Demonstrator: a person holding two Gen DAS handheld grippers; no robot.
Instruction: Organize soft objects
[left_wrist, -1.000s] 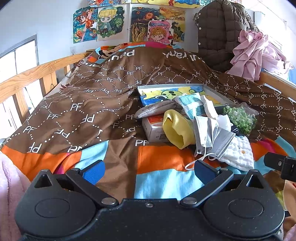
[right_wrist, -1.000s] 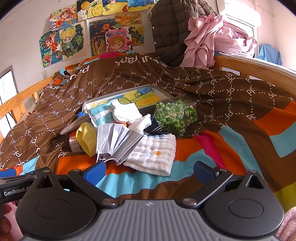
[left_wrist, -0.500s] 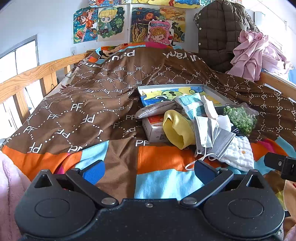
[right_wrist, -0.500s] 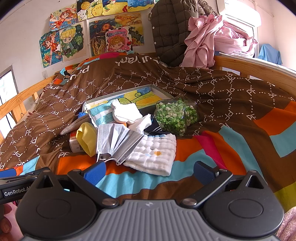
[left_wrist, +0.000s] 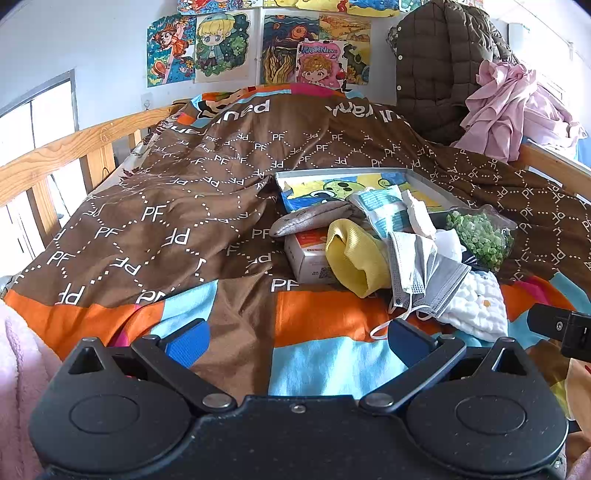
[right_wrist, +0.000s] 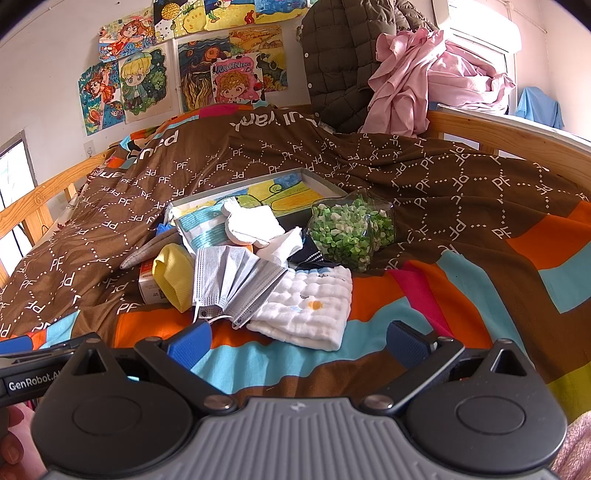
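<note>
Low over the near end of a bed (left_wrist: 155, 221), two hand-held claws hover side by side above a brown, orange and blue quilt. Left claw (left_wrist: 295, 338) is spread wide with nothing between its blue pads, and right claw (right_wrist: 295, 338) is likewise released and empty. Just ahead lies a heap of soft things: a grey face mask (right_wrist: 236, 284) overlapping a folded white quilted cloth (right_wrist: 310, 306), with a yellow cloth (right_wrist: 173, 273) to their left leaning against a small white box (left_wrist: 306, 258). Behind these sit a white cloth bundle (right_wrist: 251, 225), a grey pouch (left_wrist: 310, 221) and a clear bag of green bits (right_wrist: 347, 232). Beyond the heap a shallow grey tray (right_wrist: 321, 181) holds a bright picture. Farther back, a dark padded coat (right_wrist: 343, 62) and pink clothes (right_wrist: 424, 77) hang at the headboard, beside cartoon drawings (right_wrist: 140, 85) on the wall.
</note>
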